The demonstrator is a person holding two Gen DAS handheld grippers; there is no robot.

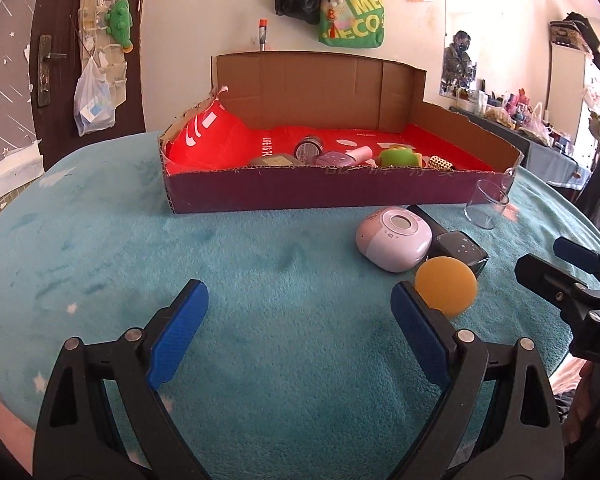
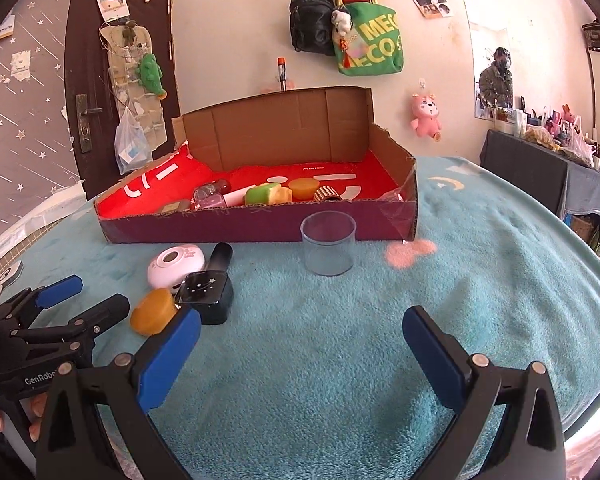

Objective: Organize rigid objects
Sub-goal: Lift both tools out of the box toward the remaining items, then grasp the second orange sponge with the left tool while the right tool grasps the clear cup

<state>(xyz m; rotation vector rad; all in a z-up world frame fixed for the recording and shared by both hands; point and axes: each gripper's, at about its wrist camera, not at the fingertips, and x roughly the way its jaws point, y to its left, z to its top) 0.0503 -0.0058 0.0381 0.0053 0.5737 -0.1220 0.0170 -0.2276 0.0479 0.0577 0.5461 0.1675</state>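
Note:
A cardboard box (image 1: 300, 196) with a red lining stands on the teal blanket and holds several small items; it also shows in the right wrist view (image 2: 240, 232). In front of it lie an orange round block (image 1: 446, 286) (image 2: 154, 312), a pink round device (image 1: 394, 238) (image 2: 176, 264), a black starred box (image 1: 462, 250) (image 2: 208, 294) and a clear cup (image 1: 486, 204) (image 2: 329, 244). My left gripper (image 1: 300, 332) is open and empty, its right finger just beside the orange block. My right gripper (image 2: 300, 354) is open and empty, right of the black box.
The teal blanket (image 1: 220, 280) covers the round table. A door (image 1: 88, 40) and hanging bags (image 1: 352, 8) are on the wall behind. A cluttered side table (image 2: 560, 160) stands at the far right. The right gripper shows at the left wrist view's right edge (image 1: 572, 276).

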